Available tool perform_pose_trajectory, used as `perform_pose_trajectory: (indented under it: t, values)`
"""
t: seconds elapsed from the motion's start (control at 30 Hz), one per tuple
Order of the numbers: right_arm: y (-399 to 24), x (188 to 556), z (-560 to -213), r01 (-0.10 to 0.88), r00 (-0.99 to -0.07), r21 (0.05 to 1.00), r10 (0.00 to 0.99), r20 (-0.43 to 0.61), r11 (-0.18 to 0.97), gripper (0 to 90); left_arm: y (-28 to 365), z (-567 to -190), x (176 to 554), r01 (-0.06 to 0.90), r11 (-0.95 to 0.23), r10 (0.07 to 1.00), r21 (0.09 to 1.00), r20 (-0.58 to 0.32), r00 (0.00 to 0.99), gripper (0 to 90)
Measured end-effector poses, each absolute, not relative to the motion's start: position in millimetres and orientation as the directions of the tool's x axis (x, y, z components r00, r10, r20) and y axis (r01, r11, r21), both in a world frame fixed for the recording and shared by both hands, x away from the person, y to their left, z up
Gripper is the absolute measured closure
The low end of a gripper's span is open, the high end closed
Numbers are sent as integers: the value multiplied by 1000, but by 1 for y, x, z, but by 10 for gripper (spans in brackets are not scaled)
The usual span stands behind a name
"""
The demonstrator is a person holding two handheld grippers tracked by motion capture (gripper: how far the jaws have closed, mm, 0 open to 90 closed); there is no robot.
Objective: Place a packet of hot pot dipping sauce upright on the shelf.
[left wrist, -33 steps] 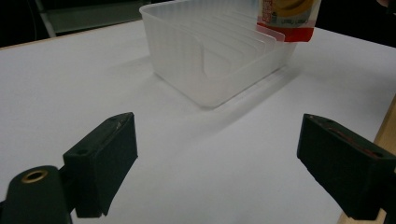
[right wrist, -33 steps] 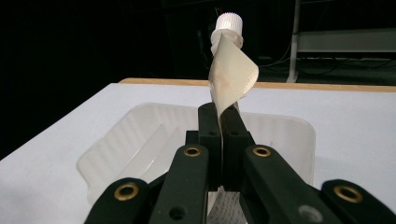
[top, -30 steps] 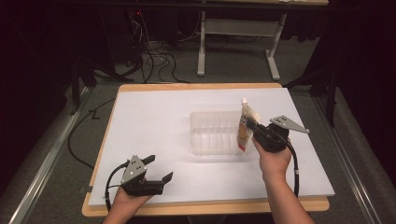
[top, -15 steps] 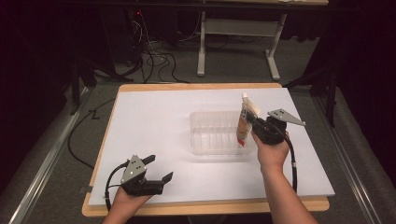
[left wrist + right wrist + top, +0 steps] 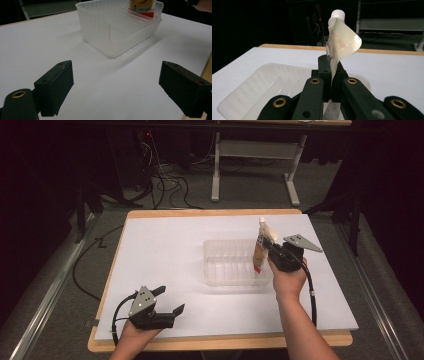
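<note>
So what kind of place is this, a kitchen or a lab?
Most likely a lab or recording workspace, not a kitchen: a wooden table under a plain white sheet, loose cables on carpeted floor, and a bare desk frame against dark surroundings.

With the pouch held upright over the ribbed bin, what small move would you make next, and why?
Probably lower the pouch straight down. The right gripper is shut on it, cap up, with its bottom end at the right end of the clear bin, so it likely slides between the ribs there.
</note>
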State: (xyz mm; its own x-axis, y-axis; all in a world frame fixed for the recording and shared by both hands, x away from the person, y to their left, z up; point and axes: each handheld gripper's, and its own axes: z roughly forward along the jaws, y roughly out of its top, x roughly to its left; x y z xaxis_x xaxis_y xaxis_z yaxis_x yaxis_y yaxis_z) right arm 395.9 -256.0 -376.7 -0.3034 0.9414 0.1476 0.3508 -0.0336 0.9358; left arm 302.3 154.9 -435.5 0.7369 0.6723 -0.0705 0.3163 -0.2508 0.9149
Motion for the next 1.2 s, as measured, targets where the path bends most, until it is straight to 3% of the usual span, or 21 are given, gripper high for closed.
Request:
perform_pose_trajectory:
  t: [0.93,1.07,1.2]
  values:
    - [-252,376,-411,387,-343,921,933,109,34,890,156,-436,300,314,-266,669,912,-59,741,135]
    - [-252,371,-414,392,-355,919,929,103,48,873,155,-437,300,314,-267,668,911,-59,742,135]
    - [-252,368,-415,405,-372,912,922,104,61,801,154,-437,301,315,-276,667,908,-55,743,135]
